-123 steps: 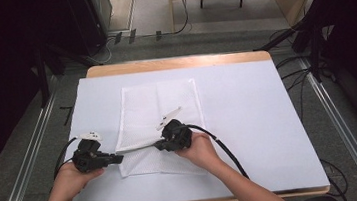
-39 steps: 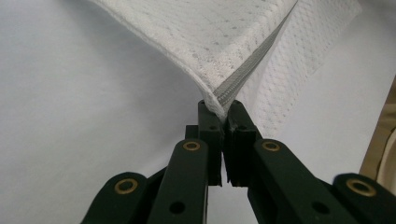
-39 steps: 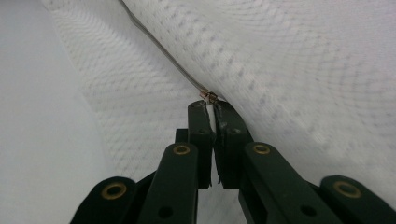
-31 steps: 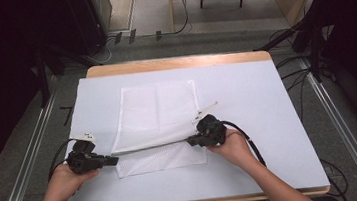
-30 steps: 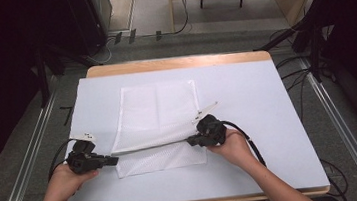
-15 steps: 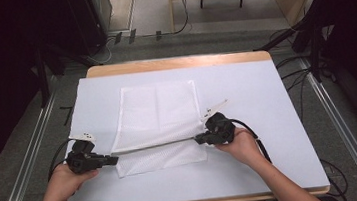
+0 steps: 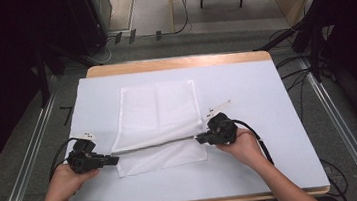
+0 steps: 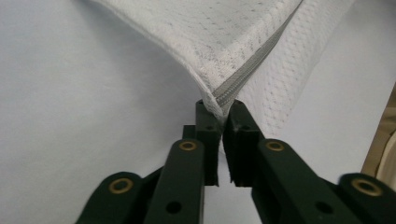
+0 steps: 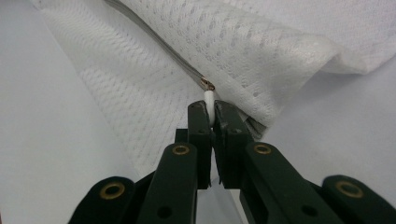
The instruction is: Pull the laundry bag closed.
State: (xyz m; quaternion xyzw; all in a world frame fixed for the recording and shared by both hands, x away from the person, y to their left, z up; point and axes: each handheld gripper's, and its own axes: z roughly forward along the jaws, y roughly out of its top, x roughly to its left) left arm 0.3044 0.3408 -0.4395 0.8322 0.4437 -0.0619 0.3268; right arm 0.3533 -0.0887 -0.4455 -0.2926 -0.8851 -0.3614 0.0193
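High view | left gripper [image 7: 110,161] loosening on mesh bag [image 7: 160,113] corner | right gripper [image 7: 201,139] clamps zipper pull [image 9: 209,99] (both level)

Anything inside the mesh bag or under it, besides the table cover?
Through the white mesh bag nothing shows inside; it lies flat. Under it only the pale table cover is seen. Beneath the raised zipper edge, the lower layer hides whatever lies below.

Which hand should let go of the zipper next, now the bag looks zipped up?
Right, probably. The right gripper pinches the white zipper pull at the far end of the zipper, so its pulling looks finished. The left gripper's jaws have just been opening, with the mesh bag corner between them.
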